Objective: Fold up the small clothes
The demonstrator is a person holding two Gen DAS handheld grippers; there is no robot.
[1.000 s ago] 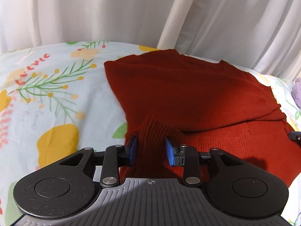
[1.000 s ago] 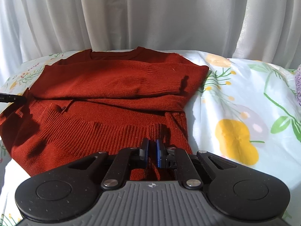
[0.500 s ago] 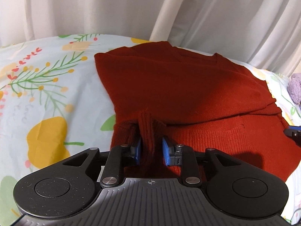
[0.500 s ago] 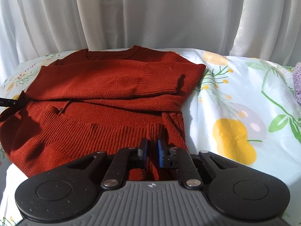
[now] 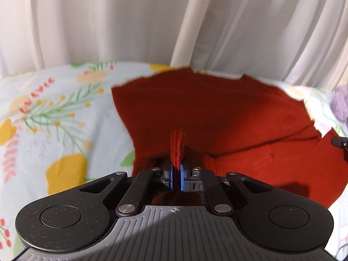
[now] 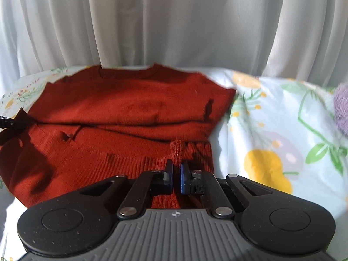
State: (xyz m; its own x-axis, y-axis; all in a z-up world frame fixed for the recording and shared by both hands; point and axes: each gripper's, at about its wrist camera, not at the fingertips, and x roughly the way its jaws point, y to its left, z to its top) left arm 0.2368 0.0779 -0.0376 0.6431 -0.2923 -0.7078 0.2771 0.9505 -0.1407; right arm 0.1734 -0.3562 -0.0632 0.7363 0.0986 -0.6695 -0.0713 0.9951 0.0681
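Observation:
A rust-red knit sweater [image 5: 217, 117] lies on a floral bedsheet [image 5: 54, 117], its sleeves folded across the body. My left gripper [image 5: 175, 174] is shut on a pinch of the ribbed hem at the sweater's left bottom corner; the fold stands up between the blue pads. My right gripper [image 6: 176, 174] is shut on the ribbed hem at the right bottom corner of the sweater [image 6: 130, 108]. Each gripper's tip shows at the edge of the other's view.
White curtains [image 6: 174, 21] hang right behind the bed. A purple fuzzy item [image 6: 341, 106] lies at the right edge of the sheet [image 6: 282, 119]; it also shows in the left wrist view [image 5: 340, 104].
My left gripper has closed onto the hem, from open around it. Both grippers have risen and tilted up, lifting the hem corners; the right one stayed shut.

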